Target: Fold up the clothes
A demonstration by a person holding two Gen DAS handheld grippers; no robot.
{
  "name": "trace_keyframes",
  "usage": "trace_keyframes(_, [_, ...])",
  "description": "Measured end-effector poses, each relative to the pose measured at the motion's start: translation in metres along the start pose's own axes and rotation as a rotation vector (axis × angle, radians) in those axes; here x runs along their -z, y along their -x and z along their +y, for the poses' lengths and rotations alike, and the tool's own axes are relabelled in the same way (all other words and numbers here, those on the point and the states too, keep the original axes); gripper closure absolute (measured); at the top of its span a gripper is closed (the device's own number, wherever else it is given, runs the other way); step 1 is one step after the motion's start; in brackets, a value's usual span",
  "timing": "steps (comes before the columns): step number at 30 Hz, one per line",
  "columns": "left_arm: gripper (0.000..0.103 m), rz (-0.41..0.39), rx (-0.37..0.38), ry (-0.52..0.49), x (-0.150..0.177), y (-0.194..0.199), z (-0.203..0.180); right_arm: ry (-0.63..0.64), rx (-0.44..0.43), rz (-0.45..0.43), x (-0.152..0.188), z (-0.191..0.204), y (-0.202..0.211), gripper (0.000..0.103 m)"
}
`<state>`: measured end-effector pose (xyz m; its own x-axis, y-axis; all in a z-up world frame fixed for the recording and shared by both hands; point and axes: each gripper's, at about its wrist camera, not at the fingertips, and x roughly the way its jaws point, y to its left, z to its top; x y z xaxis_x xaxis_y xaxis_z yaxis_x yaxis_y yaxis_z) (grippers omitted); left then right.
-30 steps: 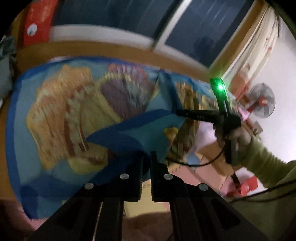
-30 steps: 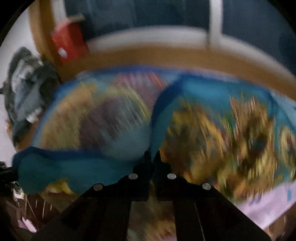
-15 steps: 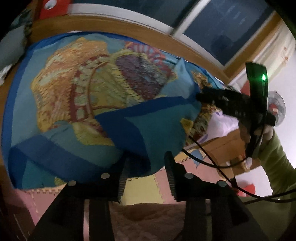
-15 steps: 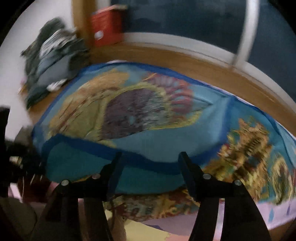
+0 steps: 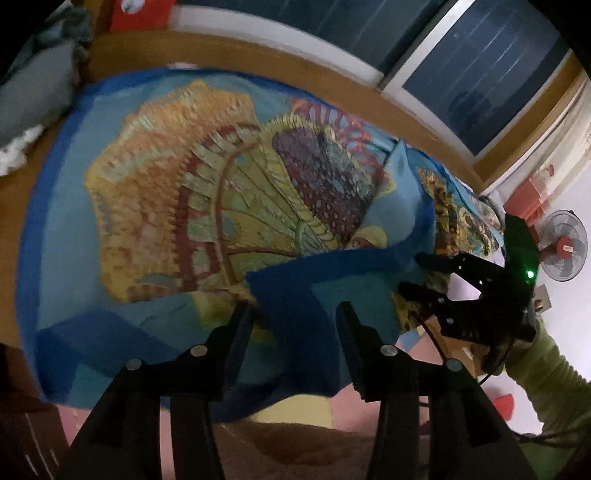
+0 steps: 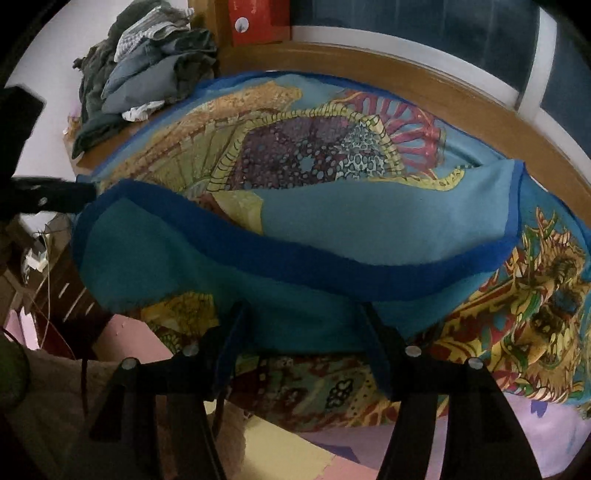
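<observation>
A large blue cloth [image 5: 207,206] with a yellow, orange and purple print lies spread on a wooden table. Its near edge is folded back over itself, showing a plain blue band [image 6: 332,258]. My left gripper [image 5: 293,314] is open, its fingers on either side of the folded near edge, holding nothing. My right gripper [image 6: 303,314] is open too, just in front of the folded flap. The right gripper also shows in the left wrist view [image 5: 417,273], open at the cloth's right end.
A pile of grey and dark clothes [image 6: 144,74] sits at the table's far left corner. A red box [image 6: 258,18] stands on the window sill. A fan [image 5: 563,245] stands at the right. Foam floor mats [image 6: 295,450] lie below the table edge.
Both grippers were shut on the cloth's edge a second ago. They have opened and let the folded flap drop onto the cloth, then drawn back slightly.
</observation>
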<state>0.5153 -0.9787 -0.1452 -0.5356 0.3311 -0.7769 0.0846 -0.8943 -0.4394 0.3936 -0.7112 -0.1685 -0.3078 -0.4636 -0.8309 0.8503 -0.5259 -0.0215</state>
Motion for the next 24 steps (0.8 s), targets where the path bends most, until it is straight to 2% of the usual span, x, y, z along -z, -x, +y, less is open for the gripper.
trace_keyframes(3, [0.056, 0.031, -0.021, 0.010, 0.002, -0.011, -0.002, -0.006, 0.011, -0.009, 0.001, 0.002, 0.003, 0.042])
trace_keyframes(5, [0.056, 0.015, -0.052, 0.010, 0.005, -0.010, -0.005, -0.011, 0.014, -0.019, 0.004, 0.002, 0.004, 0.042])
trace_keyframes(8, [0.059, -0.022, -0.009, 0.009, 0.007, -0.005, -0.010, -0.008, 0.020, -0.027, 0.004, 0.002, 0.005, 0.042])
trace_keyframes(9, [0.079, -0.034, 0.004, 0.006, 0.007, -0.003, -0.011, -0.009, 0.019, -0.026, 0.003, 0.002, 0.004, 0.042])
trace_keyframes(10, [0.088, -0.045, 0.004, -0.006, 0.006, -0.001, -0.014, -0.010, 0.017, -0.024, 0.003, 0.001, 0.004, 0.041])
trace_keyframes(13, [0.100, -0.077, 0.005, -0.045, 0.004, 0.007, -0.022, -0.008, 0.017, -0.019, 0.001, 0.001, 0.002, 0.041])
trace_keyframes(17, [0.101, -0.102, 0.047, -0.101, 0.001, 0.017, -0.033, -0.009, 0.017, -0.015, 0.000, 0.001, 0.001, 0.040])
trace_keyframes(19, [0.101, -0.070, 0.056, -0.122, -0.001, 0.009, -0.037, -0.010, 0.016, -0.014, -0.001, 0.001, 0.001, 0.039])
trace_keyframes(22, [0.100, -0.005, 0.057, -0.096, -0.002, -0.010, -0.031, -0.008, 0.016, -0.013, -0.001, 0.001, 0.001, 0.038])
trace_keyframes(24, [0.093, 0.038, 0.057, -0.078, -0.002, -0.023, -0.027, -0.007, 0.016, -0.012, -0.001, 0.001, 0.001, 0.038])
